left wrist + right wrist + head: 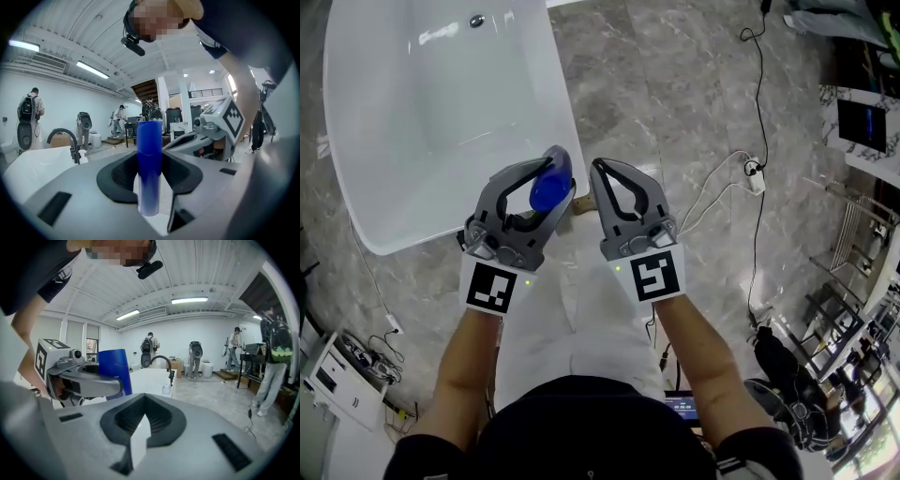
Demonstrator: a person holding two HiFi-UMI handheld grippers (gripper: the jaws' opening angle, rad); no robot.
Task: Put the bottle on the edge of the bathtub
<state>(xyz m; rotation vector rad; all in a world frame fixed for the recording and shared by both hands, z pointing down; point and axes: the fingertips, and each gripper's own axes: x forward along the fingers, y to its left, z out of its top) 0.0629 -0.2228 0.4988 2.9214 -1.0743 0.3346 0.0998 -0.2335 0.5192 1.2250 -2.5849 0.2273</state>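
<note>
A blue bottle [547,190] stands upright between the jaws of my left gripper [558,178], which is shut on it. In the left gripper view the bottle [149,168] fills the gap of the left gripper [150,161]. It hangs just off the near right corner of the white bathtub [565,112], above the floor beside the rim. My right gripper [599,171] is close on the right, shut with nothing in it; the right gripper [143,399] looks past the bottle [114,371] to the bathtub [145,378] and its black faucet [161,363].
The floor is grey marble tile. A white power strip [755,176] and black cables lie on it to the right. Shelving [862,131] stands at the right edge, a white box with gear [337,375] at the lower left. People stand far behind the tub.
</note>
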